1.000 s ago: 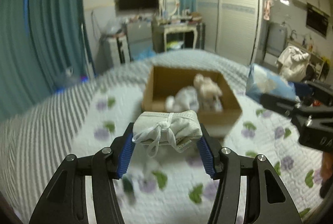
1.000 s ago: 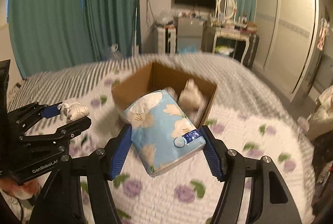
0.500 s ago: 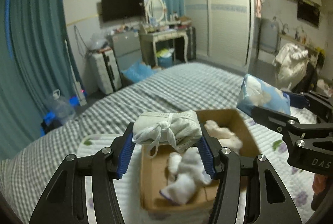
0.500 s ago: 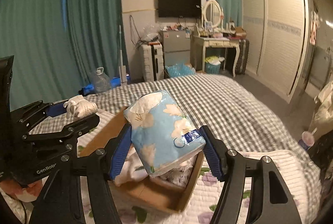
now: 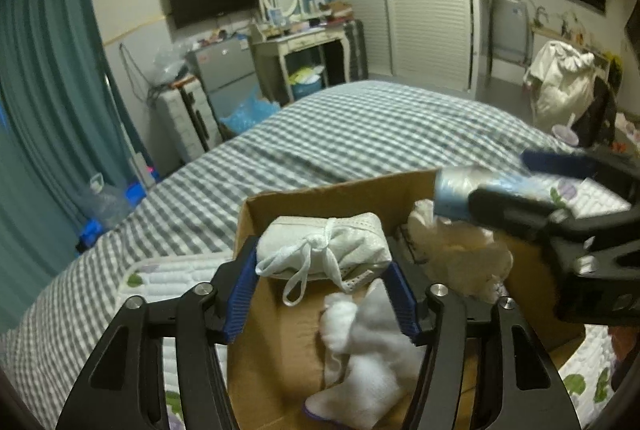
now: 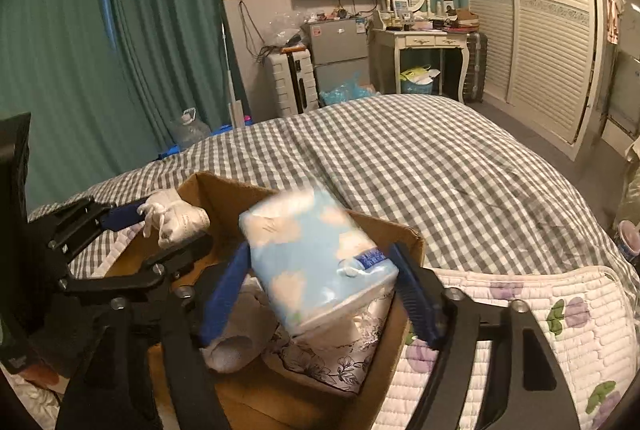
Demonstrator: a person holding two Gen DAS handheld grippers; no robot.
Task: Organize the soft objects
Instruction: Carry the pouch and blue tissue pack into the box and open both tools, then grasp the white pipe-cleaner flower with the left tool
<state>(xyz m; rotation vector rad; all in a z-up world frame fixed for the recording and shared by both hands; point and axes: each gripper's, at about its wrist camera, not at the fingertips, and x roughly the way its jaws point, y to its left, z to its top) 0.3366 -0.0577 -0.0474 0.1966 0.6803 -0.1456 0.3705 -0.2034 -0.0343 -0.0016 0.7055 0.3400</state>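
Note:
My left gripper is shut on a white folded cloth bundle with a drawstring, held over the open cardboard box. My right gripper holds a blue floral tissue pack between its pads, tilted over the same box; the pack looks blurred. Inside the box lie a white sock-like item, a cream plush and a floral pack. The left gripper also shows in the right wrist view, and the right gripper in the left wrist view.
The box sits on a bed with a grey checked cover and a quilted floral pad. Teal curtains, a suitcase, a dressing table and a wardrobe stand beyond the bed.
Both grippers have moved forward and down over the box with their loads. The right gripper's blue pads stand wider around the tissue pack, which has tilted and blurred.

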